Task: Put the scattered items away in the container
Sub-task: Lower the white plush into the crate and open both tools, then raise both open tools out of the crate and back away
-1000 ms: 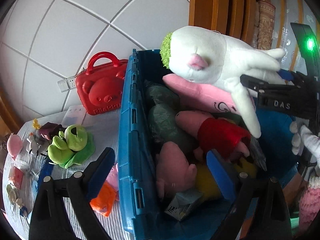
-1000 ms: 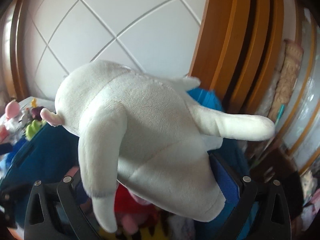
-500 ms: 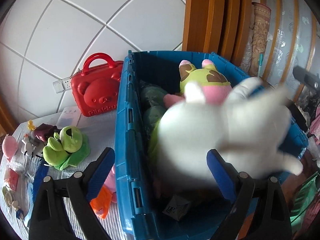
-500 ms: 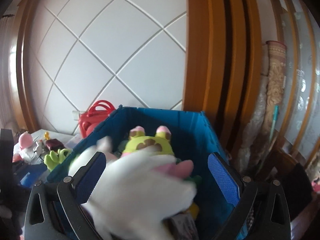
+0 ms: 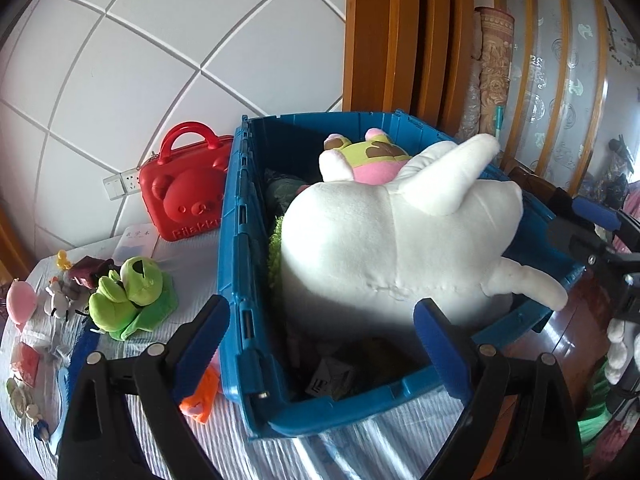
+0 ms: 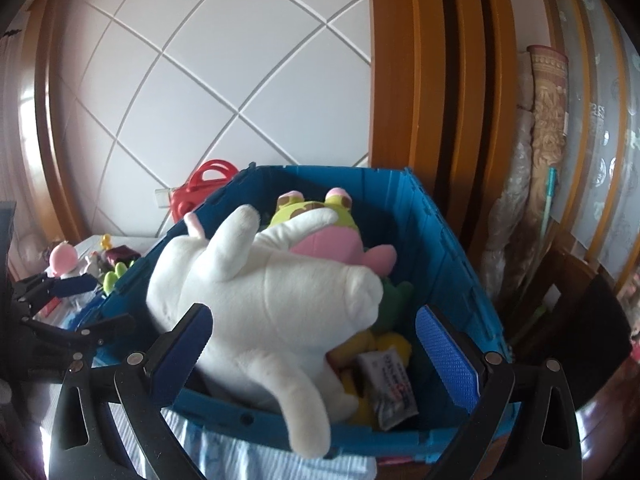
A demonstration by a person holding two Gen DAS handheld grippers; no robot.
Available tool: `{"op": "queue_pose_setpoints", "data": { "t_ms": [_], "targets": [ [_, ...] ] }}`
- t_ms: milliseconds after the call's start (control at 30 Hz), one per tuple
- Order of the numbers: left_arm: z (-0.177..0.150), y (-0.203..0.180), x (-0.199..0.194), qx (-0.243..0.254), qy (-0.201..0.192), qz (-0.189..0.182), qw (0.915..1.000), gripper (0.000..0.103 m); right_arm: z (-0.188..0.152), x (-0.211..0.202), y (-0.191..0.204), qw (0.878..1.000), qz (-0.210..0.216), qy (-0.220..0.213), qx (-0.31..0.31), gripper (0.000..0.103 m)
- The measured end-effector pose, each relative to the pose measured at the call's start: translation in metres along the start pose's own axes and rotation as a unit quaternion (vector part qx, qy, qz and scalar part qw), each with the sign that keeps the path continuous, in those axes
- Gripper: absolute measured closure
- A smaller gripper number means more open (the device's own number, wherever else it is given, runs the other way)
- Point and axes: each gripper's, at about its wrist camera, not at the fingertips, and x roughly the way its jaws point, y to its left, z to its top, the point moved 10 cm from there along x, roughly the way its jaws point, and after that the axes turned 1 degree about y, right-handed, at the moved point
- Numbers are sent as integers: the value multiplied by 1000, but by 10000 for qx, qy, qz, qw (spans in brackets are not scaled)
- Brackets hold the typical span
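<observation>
A big white plush animal (image 5: 392, 248) lies on top of the other toys in the blue crate (image 5: 236, 248), one leg hanging over the right rim. It also shows in the right wrist view (image 6: 272, 304), in the crate (image 6: 444, 256). A pink and green plush (image 5: 372, 160) lies behind it. My left gripper (image 5: 320, 344) is open and empty before the crate's near end. My right gripper (image 6: 316, 344) is open and empty, just back from the white plush. A green frog plush (image 5: 128, 292) and an orange toy (image 5: 200, 396) lie on the cloth left of the crate.
A red bear case (image 5: 184, 196) stands against the tiled wall left of the crate. Several small toys (image 5: 44, 300) lie scattered at the table's left end. A wooden door frame (image 5: 384, 36) rises behind the crate. The right gripper shows at the right edge of the left wrist view (image 5: 600, 232).
The right gripper opened and let go of the white plush, which dropped into the crate and came to rest on the other toys. The right gripper drew back.
</observation>
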Motion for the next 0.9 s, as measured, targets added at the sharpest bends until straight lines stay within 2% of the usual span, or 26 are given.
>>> {"op": "queue_pose_setpoints", "data": {
  "t_ms": [600, 900],
  "targets": [
    [-15, -16, -20, 193, -98, 2, 9998, 9, -32, -32, 10, 9999, -81, 47, 72, 0],
    [-27, -7, -33, 163, -103, 21, 9998, 9, -44, -40, 16, 9997, -125, 124, 155, 0]
  ]
}}
